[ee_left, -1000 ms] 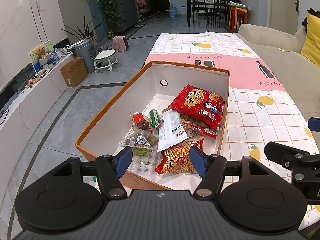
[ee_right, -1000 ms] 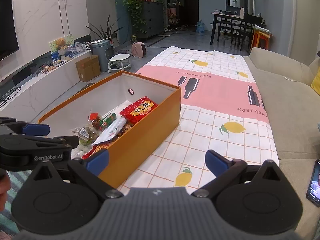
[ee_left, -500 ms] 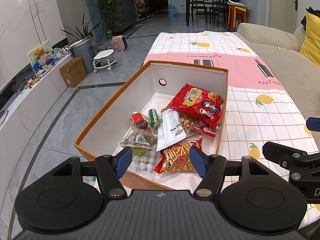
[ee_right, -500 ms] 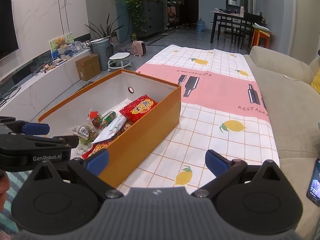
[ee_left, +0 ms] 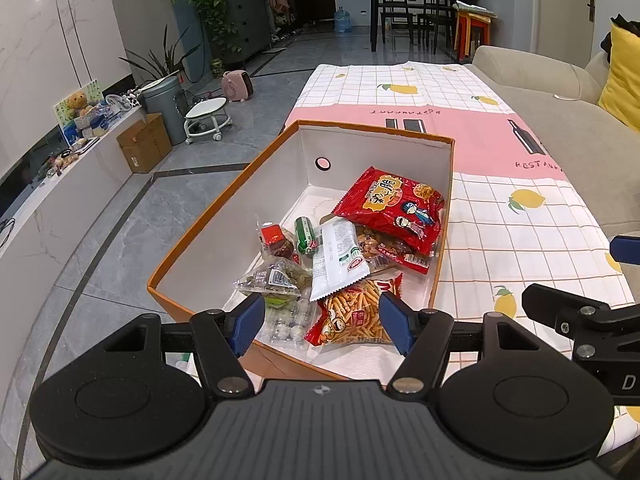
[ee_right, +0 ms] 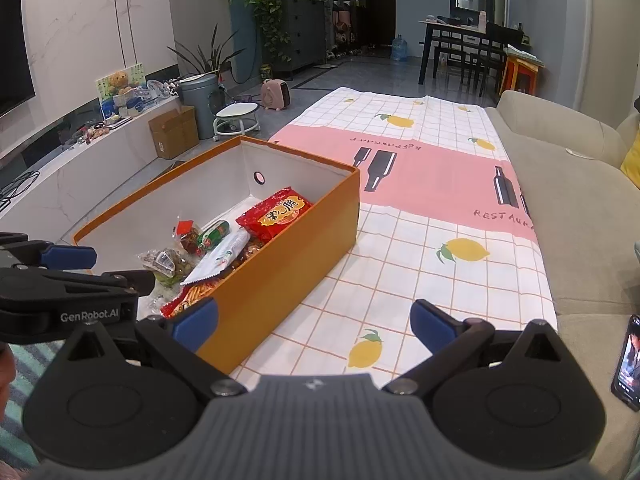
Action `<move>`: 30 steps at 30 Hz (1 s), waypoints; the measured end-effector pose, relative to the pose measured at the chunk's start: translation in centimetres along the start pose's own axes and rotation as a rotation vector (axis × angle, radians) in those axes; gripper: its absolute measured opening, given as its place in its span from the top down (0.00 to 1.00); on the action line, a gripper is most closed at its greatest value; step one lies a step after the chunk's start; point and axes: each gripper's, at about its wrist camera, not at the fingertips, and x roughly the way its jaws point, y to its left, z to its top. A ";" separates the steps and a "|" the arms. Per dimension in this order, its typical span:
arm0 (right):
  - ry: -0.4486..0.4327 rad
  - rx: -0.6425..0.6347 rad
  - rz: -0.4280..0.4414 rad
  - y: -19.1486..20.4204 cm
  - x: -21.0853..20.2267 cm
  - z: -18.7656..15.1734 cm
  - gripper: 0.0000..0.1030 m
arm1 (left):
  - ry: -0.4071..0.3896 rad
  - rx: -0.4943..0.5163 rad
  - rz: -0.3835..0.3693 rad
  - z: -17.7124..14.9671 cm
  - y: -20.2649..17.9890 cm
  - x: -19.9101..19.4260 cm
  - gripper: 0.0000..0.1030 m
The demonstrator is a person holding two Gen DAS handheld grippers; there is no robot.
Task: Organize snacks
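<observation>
An orange box [ee_left: 208, 224] with white inside walls stands on the tablecloth and holds several snacks: a red chip bag [ee_left: 390, 208], a white packet [ee_left: 338, 256], a bag of orange sticks [ee_left: 356, 312], a green roll [ee_left: 305, 234] and small clear packs [ee_left: 274, 278]. The box also shows in the right wrist view [ee_right: 288, 264]. My left gripper [ee_left: 322, 322] is open and empty above the box's near end. My right gripper [ee_right: 314, 324] is open and empty, to the right of the box above the cloth.
The checked lemon-print tablecloth [ee_right: 432, 208] stretches ahead. A beige sofa [ee_right: 580, 208] runs along the right, with a phone [ee_right: 628, 360] on it. The floor, a white TV cabinet [ee_left: 60, 184] and a cardboard carton [ee_left: 144, 142] lie to the left.
Both grippers have drawn back slightly and shifted a little; the box sits slightly farther in both views. Nothing was picked up or released.
</observation>
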 end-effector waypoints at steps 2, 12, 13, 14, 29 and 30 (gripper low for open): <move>0.001 0.000 0.000 0.0 0.0 0.0 0.04 | 0.000 0.001 -0.004 0.0 0.0 0.0 0.25; 0.009 0.000 -0.001 0.0 0.2 -0.1 0.04 | -0.001 -0.002 -0.012 0.1 0.3 -0.2 0.25; 0.009 0.000 -0.001 0.0 0.2 -0.1 0.04 | 0.000 -0.003 -0.012 0.1 0.3 -0.2 0.25; 0.009 0.001 -0.001 0.0 0.2 -0.1 0.04 | 0.000 -0.004 -0.013 0.1 0.4 -0.2 0.25; 0.009 0.000 -0.001 0.0 0.2 -0.1 0.04 | -0.001 -0.002 -0.014 0.1 0.4 -0.3 0.25; 0.010 0.000 -0.001 0.0 0.2 -0.1 0.04 | -0.001 0.000 -0.014 0.1 0.4 -0.3 0.25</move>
